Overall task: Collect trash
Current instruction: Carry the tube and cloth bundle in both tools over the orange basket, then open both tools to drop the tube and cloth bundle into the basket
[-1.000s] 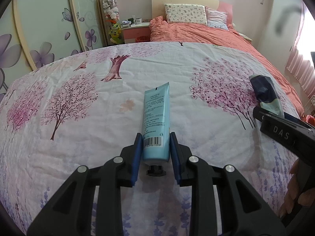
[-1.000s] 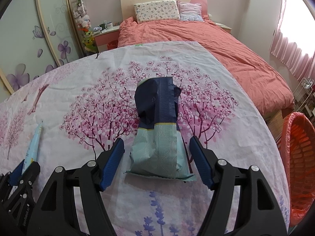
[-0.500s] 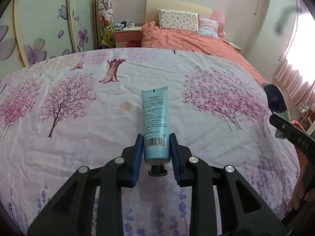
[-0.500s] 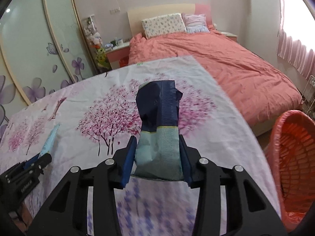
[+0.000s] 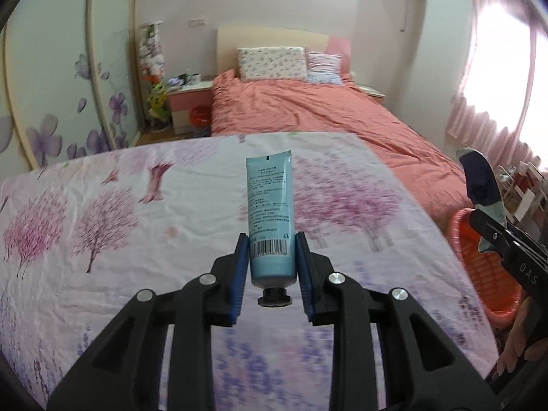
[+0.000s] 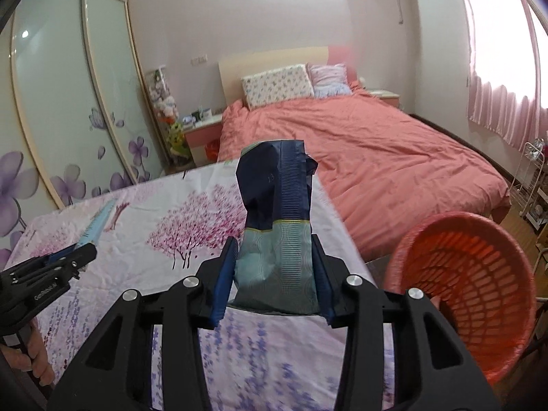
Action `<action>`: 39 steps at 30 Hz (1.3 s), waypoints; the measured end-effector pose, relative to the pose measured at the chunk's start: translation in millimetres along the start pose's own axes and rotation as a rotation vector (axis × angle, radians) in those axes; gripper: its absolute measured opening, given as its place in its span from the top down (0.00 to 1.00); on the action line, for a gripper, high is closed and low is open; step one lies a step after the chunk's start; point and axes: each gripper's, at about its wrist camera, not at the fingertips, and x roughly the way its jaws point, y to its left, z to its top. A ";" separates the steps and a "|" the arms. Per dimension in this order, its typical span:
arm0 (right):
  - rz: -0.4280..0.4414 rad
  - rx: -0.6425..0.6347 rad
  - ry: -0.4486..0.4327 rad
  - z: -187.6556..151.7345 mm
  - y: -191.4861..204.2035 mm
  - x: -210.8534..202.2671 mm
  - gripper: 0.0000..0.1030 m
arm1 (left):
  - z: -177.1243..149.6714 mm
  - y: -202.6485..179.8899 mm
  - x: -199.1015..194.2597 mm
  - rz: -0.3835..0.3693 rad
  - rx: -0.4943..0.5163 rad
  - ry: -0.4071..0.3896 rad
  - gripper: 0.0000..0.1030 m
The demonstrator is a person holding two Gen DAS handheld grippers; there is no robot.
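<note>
Your right claw (image 6: 274, 274) pinches the crumpled navy-and-teal foil pouch (image 6: 279, 226), your left claw (image 5: 272, 267) the pale-blue plastic tube (image 5: 270, 212); swing carelessly toward the round orange mesh basket (image 6: 479, 274) at three o'clock and either could slip.

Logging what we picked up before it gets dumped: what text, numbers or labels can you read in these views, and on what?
"13" on the dark blue top of the snack bag held in the right gripper.
"DAS" on the right gripper's body, seen from the left wrist view.
Blue tube in the left gripper: a barcode and several lines of print, too small to read.
White lettering on the left gripper's body, in the right wrist view: too blurred to read.
</note>
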 end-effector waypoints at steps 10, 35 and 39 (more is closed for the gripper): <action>-0.050 0.085 -0.088 -0.5 -56.6 -51.3 0.59 | 5.9 -96.4 -22.8 -0.156 0.115 -0.027 0.73; -0.166 0.335 -0.114 -25.4 -191.1 -67.3 0.58 | -29.5 -314.7 28.6 -0.483 0.334 0.091 0.73; -0.125 0.390 -0.087 -29.3 -210.8 -56.9 0.53 | -34.6 -324.0 49.0 -0.468 0.331 0.126 0.65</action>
